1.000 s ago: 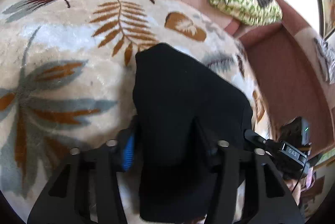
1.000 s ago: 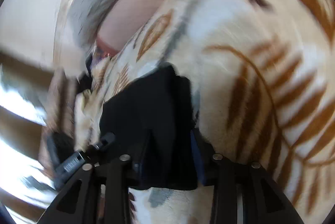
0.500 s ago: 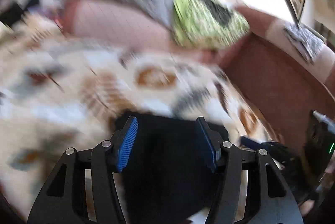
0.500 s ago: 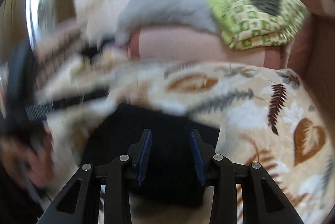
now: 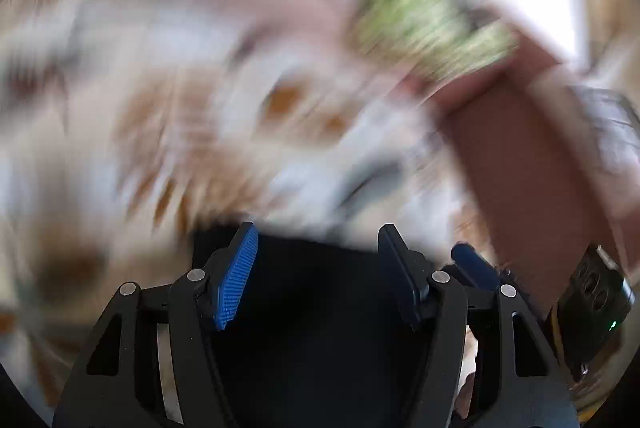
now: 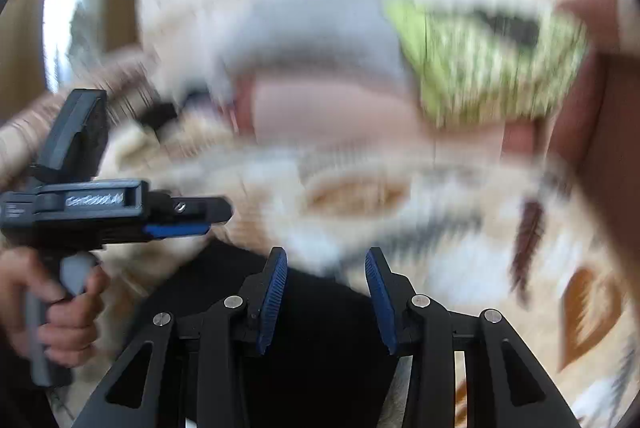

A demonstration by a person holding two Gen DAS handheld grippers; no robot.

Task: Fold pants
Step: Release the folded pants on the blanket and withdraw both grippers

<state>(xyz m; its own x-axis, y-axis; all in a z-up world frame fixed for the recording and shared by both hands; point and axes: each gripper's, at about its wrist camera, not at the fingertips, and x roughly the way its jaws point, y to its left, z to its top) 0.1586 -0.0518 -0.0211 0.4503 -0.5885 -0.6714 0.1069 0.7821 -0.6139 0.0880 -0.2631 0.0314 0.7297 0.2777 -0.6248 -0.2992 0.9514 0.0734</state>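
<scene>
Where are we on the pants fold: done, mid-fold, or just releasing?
Looks done: the black pants lie as a compact dark bundle on the leaf-print blanket. In hand: nothing; the left gripper and right gripper are both opening, pads clear of the cloth. Left: at most a tidy-up, but motion blur hides the fold's edges, so neatness can't be judged.
</scene>
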